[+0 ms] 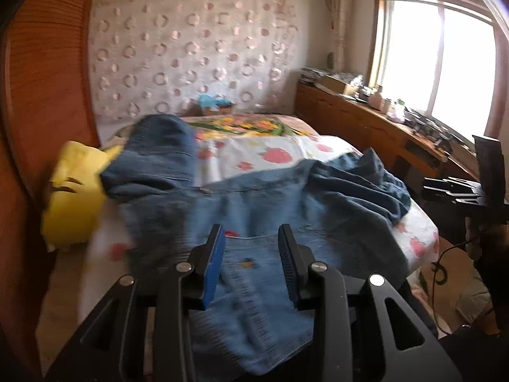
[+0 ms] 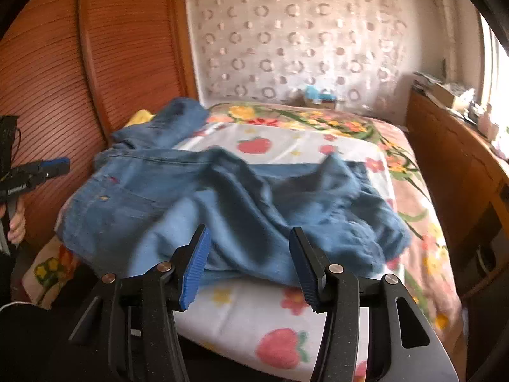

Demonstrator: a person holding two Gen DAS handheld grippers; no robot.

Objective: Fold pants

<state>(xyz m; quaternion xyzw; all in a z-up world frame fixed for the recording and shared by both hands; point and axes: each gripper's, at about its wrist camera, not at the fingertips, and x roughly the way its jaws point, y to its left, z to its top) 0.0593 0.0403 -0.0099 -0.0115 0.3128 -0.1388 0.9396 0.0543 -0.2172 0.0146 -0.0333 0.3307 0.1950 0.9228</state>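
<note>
Blue denim pants (image 1: pixel 254 210) lie crumpled across the near end of a bed, one leg trailing toward the far left; they also show in the right wrist view (image 2: pixel 222 197). My left gripper (image 1: pixel 253 238) is open and empty, its fingers just above the pants' waist and pocket area. My right gripper (image 2: pixel 249 245) is open and empty over the near edge of the bunched pants. The right gripper appears at the right edge of the left wrist view (image 1: pixel 451 187). The left gripper shows at the left edge of the right wrist view (image 2: pixel 57 164).
The bed has a white sheet with red fruit prints (image 2: pixel 254 312) and a floral cover (image 2: pixel 318 117). A yellow pillow (image 1: pixel 73 197) lies at the left. A wooden wardrobe (image 2: pixel 79 63) stands left, a cluttered wooden desk (image 1: pixel 381 124) right under a window.
</note>
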